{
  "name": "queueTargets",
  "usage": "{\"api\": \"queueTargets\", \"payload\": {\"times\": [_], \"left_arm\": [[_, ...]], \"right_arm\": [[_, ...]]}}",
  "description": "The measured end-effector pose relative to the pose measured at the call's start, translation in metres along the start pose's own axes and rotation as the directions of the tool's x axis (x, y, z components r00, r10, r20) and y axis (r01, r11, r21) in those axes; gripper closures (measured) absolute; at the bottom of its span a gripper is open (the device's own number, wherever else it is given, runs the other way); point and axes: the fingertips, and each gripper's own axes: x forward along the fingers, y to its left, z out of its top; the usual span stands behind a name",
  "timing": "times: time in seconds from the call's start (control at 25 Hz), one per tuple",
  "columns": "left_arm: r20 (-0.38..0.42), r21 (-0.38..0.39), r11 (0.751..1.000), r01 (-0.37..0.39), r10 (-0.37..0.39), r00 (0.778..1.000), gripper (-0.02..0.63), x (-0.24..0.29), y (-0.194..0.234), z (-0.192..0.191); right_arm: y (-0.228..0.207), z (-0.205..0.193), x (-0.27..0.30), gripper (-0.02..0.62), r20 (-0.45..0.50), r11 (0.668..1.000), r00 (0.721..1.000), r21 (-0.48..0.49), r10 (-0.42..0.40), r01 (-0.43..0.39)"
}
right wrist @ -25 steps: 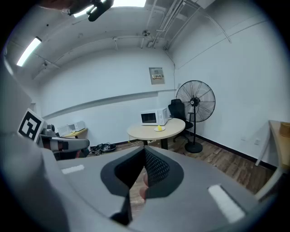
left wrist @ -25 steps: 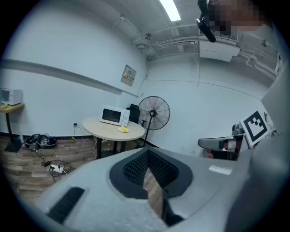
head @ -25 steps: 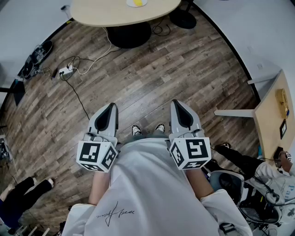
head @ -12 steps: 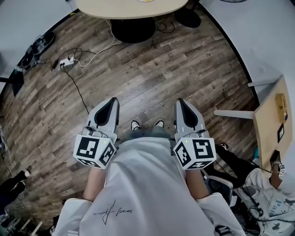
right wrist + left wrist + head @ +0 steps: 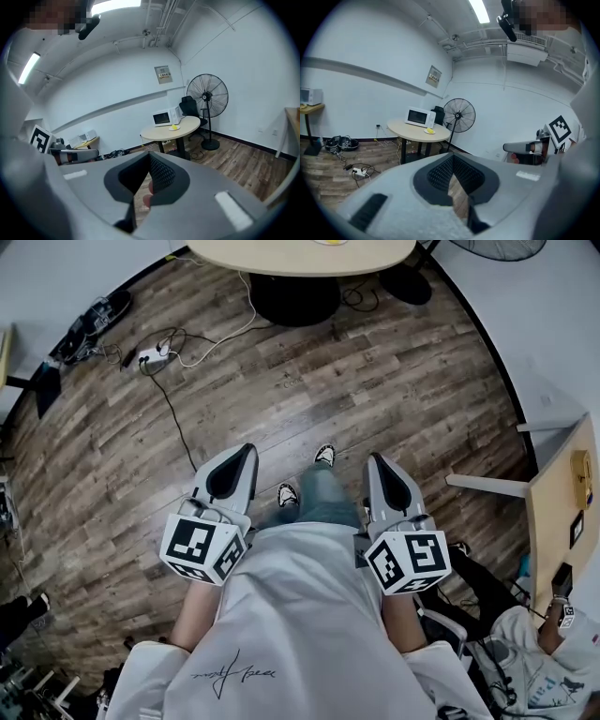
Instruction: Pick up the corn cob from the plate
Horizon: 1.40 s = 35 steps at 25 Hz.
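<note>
Stepping forward over the wood floor [image 5: 375, 381], I am bringing both grippers nearer the round table [image 5: 281, 257]; one shoe [image 5: 324, 455] is now leading where both stood level before. My left gripper [image 5: 246, 452] and right gripper [image 5: 377, 461] are clenched, empty. The corn cob [image 5: 429, 131] is lying on its plate [image 5: 434, 132] beside the microwave [image 5: 418, 117], well ahead of both.

Table [image 5: 272, 254] at 12 o'clock is getting cut by the head view's top edge, with only a sliver of the plate [image 5: 330, 242] showing. Fan [image 5: 497, 247] at 1 o'clock is running off the same edge. Seated person [image 5: 548, 667] at 4 o'clock is being cropped. In both gripper views the corn cob [image 5: 430, 131] [image 5: 175, 126] is reading as a tiny yellow speck, its shape too small to tell.
</note>
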Motion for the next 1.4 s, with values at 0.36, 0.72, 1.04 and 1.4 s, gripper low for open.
{"api": "queueTargets", "payload": {"times": [0.36, 0.72, 1.04, 1.4], "left_arm": [[-0.002, -0.003, 1.000, -0.010, 0.010, 1.000, 0.617, 0.033, 0.020, 0.019], [0.010, -0.012, 1.000, 0.014, -0.014, 1.000, 0.617, 0.101, 0.031, 0.056], [-0.011, -0.016, 1.000, 0.009, -0.009, 1.000, 0.617, 0.168, 0.046, 0.082], [-0.018, 0.004, 1.000, -0.011, 0.011, 1.000, 0.616, 0.232, 0.052, 0.111]], "right_arm": [[-0.011, 0.024, 0.042, 0.583, 0.020, 1.000, 1.000, 0.002, 0.019, -0.019], [-0.046, 0.060, 0.095, 0.584, 0.025, 1.000, 0.999, 0.003, 0.031, -0.031], [-0.091, 0.093, 0.148, 0.584, 0.021, 0.999, 1.000, 0.026, 0.018, -0.019], [-0.147, 0.128, 0.194, 0.584, 0.032, 0.998, 0.999, 0.063, -0.006, 0.004]]}}
